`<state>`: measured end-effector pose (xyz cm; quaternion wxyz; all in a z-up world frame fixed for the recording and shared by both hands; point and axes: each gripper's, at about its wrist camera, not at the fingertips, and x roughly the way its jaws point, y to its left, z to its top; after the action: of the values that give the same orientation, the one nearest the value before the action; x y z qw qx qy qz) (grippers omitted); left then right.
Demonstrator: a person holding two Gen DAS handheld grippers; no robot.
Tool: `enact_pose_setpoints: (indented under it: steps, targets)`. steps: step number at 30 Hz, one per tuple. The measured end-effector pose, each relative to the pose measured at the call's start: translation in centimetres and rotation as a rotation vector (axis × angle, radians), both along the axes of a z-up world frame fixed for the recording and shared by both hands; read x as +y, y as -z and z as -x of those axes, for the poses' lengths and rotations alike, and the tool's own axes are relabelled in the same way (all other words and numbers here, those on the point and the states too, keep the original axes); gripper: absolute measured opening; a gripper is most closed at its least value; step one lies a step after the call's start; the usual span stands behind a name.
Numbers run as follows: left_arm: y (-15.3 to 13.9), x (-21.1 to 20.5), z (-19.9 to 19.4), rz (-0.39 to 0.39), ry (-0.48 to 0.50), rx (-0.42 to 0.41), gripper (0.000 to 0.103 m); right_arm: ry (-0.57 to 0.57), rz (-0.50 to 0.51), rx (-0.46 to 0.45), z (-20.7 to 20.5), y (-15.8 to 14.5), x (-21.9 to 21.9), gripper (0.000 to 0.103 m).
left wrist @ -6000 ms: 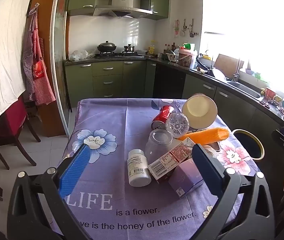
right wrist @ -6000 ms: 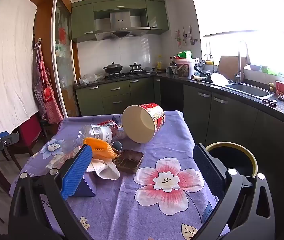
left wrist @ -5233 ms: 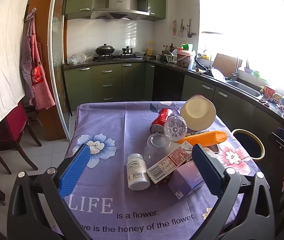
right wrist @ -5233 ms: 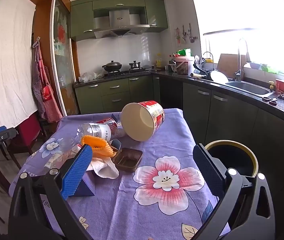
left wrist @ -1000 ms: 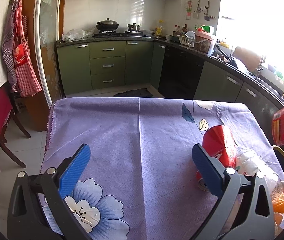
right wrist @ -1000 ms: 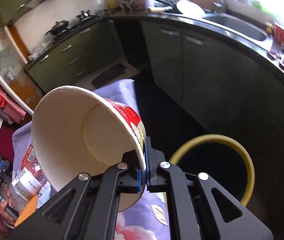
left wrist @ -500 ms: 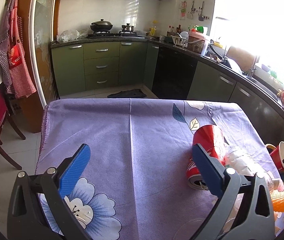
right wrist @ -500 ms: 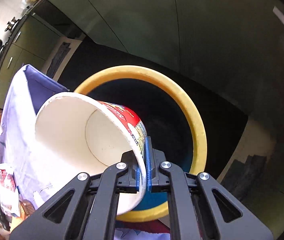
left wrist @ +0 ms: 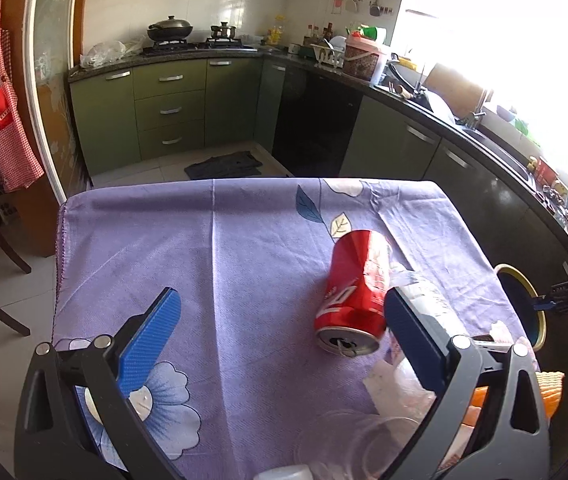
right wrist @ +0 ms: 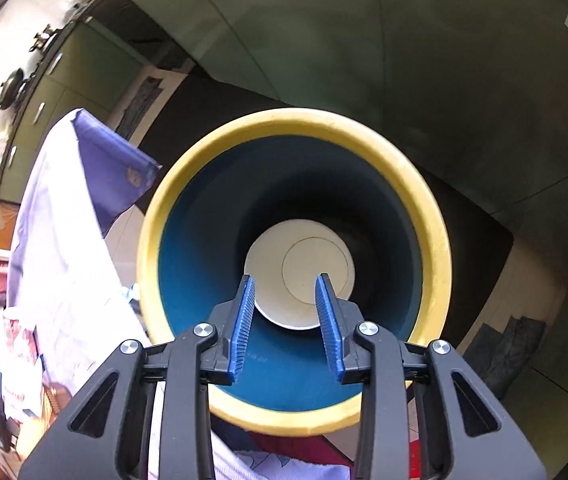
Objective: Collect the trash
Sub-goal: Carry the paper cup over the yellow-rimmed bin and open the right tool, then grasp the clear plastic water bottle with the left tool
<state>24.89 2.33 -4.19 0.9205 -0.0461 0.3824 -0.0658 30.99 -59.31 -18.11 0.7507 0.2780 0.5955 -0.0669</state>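
Now right tool (right wrist: 284,292) opening, empty, above noodle cup (right wrist: 299,274) inside trash bin (right wrist: 432,216); left tool (left wrist: 279,332) wide open over tabletop (left wrist: 243,248).

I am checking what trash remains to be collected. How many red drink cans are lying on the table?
1. The red can lies on its side on the purple tablecloth, beside a clear plastic bottle. More cans may be hidden behind the left gripper.

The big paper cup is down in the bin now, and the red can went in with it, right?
Not quite. The cup is down in the bin, but the can did not go in: the left wrist view shows it lying on its side on the table.
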Motion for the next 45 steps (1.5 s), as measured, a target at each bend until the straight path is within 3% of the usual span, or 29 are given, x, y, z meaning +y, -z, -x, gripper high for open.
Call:
enact_pose_setpoints:
  steps: [2, 4, 7, 10, 13, 17, 21, 27, 32, 45]
  targets:
    - [-1.2, -1.3, -0.2, -0.022, 0.035, 0.041, 0.097, -0.005, -0.005, -0.018, 0.3, -0.6, 0.4, 0.042]
    - [-2.0, -2.7, -0.7, -0.029, 0.085, 0.091, 0.097, -0.014, -0.017, -0.038, 0.3, -1.3, 1.3, 0.042]
    - [-2.3, -5.4, -2.4, -0.002, 0.192, 0.239, 0.097, -0.035, -0.042, -0.056, 1.0, -1.6, 1.6, 0.042]
    - [-1.2, -8.1, -4.6, 0.001, 0.268, 0.436, 0.097, -0.058, -0.066, -0.073, 2.4, -1.6, 1.5, 0.047]
    - [0.5, -10.2, -6.3, -0.076, 0.284, 0.567, 0.096, -0.088, -0.094, -0.085, 3.7, -1.8, 2.0, 0.048]
    - [2.1, -11.6, -7.4, -0.115, 0.301, 0.687, 0.096, -0.126, -0.102, -0.093, 5.5, -1.8, 2.5, 0.048]
    - [2.4, -13.2, -7.8, -0.189, 0.322, 0.72, 0.094, -0.145, -0.119, -0.098, 6.4, -1.2, 2.7, 0.049]
    - [2.7, -14.8, -8.2, -0.265, 0.338, 0.77, 0.071, -0.165, -0.148, -0.098, 6.1, -0.2, 2.8, 0.049]
    - [3.4, -14.8, -8.9, -0.279, 0.326, 0.811, 0.06, -0.173, -0.167, -0.094, 6.0, 0.9, 3.2, 0.05]
    - [5.9, -15.0, -10.4, -0.297, 0.325, 0.87, 0.062, -0.183, -0.188, -0.077, 5.5, 2.9, 3.6, 0.05]
